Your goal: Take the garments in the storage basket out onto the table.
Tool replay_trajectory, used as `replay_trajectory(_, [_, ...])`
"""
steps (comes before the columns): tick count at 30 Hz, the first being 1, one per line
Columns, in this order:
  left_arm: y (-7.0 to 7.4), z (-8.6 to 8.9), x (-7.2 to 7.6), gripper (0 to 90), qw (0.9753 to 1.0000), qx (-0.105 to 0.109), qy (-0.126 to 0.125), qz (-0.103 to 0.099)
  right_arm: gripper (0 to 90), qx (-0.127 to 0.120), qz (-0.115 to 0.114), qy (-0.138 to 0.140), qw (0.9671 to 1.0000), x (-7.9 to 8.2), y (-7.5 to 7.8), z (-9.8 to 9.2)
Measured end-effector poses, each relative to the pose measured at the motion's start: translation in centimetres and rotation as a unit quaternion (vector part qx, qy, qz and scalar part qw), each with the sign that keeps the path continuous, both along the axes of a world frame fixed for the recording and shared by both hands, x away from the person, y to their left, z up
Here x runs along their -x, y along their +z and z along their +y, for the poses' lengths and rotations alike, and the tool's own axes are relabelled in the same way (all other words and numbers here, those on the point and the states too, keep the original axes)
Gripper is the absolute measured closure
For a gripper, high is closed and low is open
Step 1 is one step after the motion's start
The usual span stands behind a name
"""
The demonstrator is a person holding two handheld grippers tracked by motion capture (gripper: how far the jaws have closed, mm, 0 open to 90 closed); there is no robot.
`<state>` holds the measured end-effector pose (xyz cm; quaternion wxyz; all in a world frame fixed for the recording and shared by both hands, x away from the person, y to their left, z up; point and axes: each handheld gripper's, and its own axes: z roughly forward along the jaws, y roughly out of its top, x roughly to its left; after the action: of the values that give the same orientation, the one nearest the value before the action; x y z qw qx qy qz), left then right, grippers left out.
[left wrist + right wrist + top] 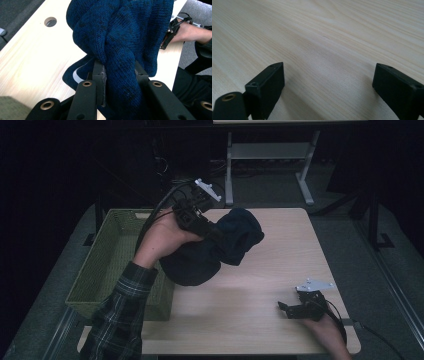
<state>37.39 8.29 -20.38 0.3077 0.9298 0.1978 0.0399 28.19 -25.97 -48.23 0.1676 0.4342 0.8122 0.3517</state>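
Navy knit garment (220, 247) hangs bunched above the table's (250, 305) 10 o'clock edge, pinched in the left gripper (117, 75), beside the green basket (107, 265). Right gripper (287, 308), jaws spread wide, rests at 5 o'clock over bare wood.

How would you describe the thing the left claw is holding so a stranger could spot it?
Start at the pale wooden table, then look toward its left edge beside the green woven basket. The left claw is shut on a dark blue knitted garment, bunched and lifted; it is the only soft fabric item there.
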Motion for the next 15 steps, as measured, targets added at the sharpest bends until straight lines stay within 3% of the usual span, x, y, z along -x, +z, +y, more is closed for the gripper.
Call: replay_trajectory(15, [-3.5,-4.3,-0.2,71.0,0.9998,0.004,-0.01,0.018,10.2,0.001,-0.001,0.0,1.0,0.0,0.0,0.0])
